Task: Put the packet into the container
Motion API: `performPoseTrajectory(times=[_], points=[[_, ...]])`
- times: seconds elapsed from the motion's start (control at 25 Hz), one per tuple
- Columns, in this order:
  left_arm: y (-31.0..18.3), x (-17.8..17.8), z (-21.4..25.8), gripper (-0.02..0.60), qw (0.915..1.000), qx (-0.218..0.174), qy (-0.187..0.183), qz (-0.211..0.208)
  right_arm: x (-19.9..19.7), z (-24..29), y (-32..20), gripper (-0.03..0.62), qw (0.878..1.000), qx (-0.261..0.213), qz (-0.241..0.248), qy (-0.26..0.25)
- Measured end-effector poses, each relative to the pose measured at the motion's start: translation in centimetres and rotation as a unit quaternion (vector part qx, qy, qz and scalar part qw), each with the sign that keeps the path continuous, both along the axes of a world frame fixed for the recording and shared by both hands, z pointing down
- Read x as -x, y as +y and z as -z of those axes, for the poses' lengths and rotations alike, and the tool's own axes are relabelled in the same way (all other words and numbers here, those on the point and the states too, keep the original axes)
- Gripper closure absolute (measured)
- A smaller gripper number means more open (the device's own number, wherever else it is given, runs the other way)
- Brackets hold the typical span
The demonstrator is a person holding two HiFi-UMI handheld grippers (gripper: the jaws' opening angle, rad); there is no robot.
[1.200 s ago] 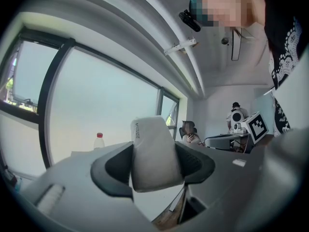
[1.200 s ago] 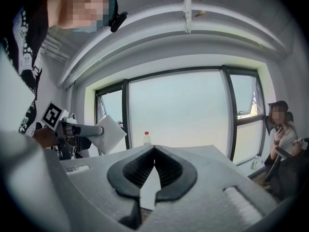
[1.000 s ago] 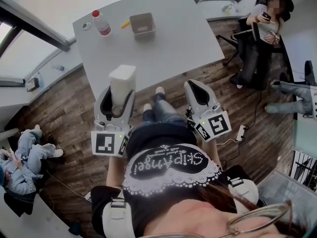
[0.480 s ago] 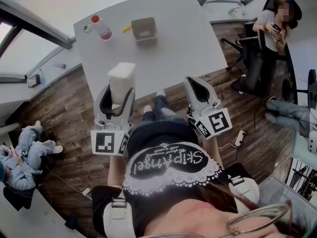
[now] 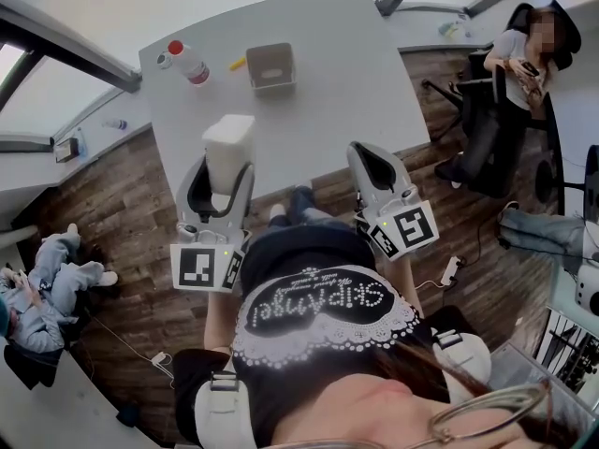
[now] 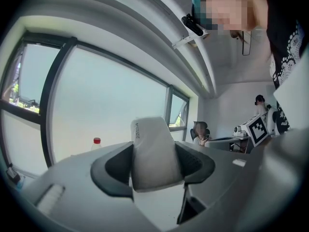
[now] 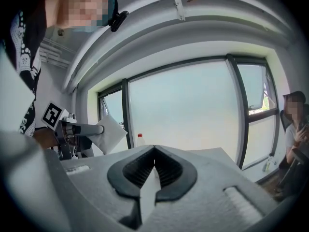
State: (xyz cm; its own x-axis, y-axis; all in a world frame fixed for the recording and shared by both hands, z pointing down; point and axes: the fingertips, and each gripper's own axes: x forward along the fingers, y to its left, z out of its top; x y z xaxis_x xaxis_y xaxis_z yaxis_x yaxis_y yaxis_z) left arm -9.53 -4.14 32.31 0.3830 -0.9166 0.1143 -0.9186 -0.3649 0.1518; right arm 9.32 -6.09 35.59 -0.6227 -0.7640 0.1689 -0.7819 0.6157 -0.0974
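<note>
The white packet (image 5: 228,143) stands upright, clamped between the jaws of the left claw (image 5: 222,169) at the near edge of the desk (image 5: 346,82). The container (image 5: 271,84), apparently open-topped, sits well apart at the desk's far side, near a bottle (image 5: 188,62). The right claw (image 5: 372,162) is closed, jaw tips touching, holding nothing.

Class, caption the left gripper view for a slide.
Left gripper grips a white plastic packet; a red-capped bottle stands beyond.

The packet (image 5: 228,143) is plain white, the container (image 5: 270,66) dull grey-beige, the table (image 5: 346,82) pale grey. The far-left bottle (image 5: 190,64) has a red cap (body clear). The floor (image 5: 131,213) shows brown wood planks, and the near-left marker cube (image 5: 204,269) black-and-white squares.
</note>
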Motion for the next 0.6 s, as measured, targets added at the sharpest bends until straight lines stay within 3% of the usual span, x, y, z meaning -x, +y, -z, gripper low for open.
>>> performPoseTrajectory(times=[0.6], points=[[-2.3,-3.8,-0.2,0.314,0.9998,-0.005,0.013,0.012,-3.2,-0.3,-2.7,0.594,1.0,-0.005,0.025,-0.006]])
